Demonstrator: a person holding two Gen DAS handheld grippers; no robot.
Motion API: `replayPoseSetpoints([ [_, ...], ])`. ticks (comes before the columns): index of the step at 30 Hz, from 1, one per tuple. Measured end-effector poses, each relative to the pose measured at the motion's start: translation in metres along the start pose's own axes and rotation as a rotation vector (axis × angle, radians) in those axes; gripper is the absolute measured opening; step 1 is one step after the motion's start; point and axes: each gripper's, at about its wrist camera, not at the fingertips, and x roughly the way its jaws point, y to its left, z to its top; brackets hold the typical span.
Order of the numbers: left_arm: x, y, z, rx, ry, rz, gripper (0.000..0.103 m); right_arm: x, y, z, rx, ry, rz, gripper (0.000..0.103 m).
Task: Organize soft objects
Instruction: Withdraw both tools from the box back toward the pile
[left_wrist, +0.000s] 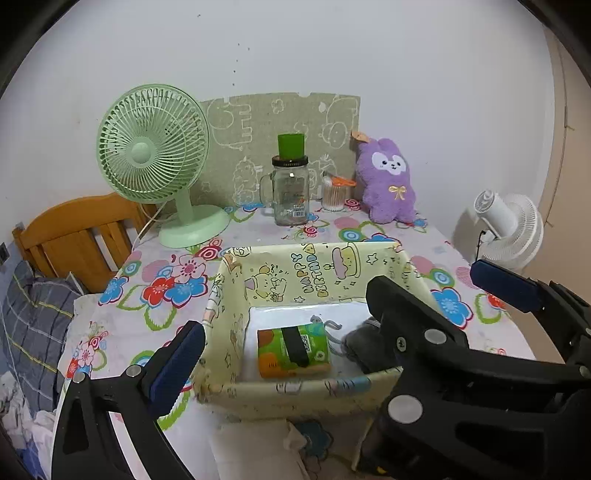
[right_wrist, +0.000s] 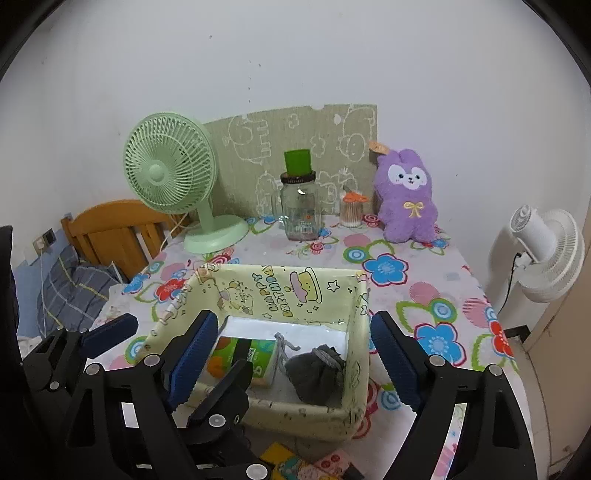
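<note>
You are hovering both tools at the near edge of the yellow storage box (right_wrist: 354, 332), likely because it is collecting the soft things. On the left, your left gripper (left_wrist: 295, 328) is gaping wide and carrying nothing; the tissue pack (left_wrist: 293, 349) is lying inside the box just beyond it. To the right, your right gripper (right_wrist: 291, 347) is likewise spread and empty, with the grey pouch (right_wrist: 317, 373) sitting between its fingers' lines, inside the box. The purple plush (right_wrist: 404, 195) is waiting far right, well apart.

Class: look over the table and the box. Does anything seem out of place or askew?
Yes. The purple plush is a soft thing outside the box, which already holds a tissue pack and a grey pouch. A green cup sits oddly atop the jar.
</note>
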Motion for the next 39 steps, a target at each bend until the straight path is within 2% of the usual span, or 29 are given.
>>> replayPoseSetpoints([
  [6,-0.020,-0.003,-0.005,0.021,-0.012,-0.017,0.103,-0.022,0.005,-0.006,-0.001,-0.024,-0.030,0.099],
  [10,-0.038,-0.004,-0.009,0.024,-0.037,-0.021,0.103,-0.042,0.008,-0.009,-0.007,-0.056,-0.060,0.101],
  [14,-0.052,-0.007,-0.014,0.029,-0.060,-0.019,0.103,-0.057,0.010,-0.012,-0.007,-0.074,-0.051,0.103],
  [20,-0.064,-0.010,-0.023,0.031,-0.065,-0.030,0.103,-0.072,0.010,-0.021,0.002,-0.075,-0.030,0.103],
  [30,-0.078,-0.017,-0.044,0.035,-0.057,-0.066,0.103,-0.092,0.012,-0.040,-0.013,-0.074,-0.073,0.103],
  [39,-0.071,-0.021,-0.062,0.025,-0.035,-0.071,0.103,-0.087,0.009,-0.061,0.005,-0.042,-0.106,0.103],
])
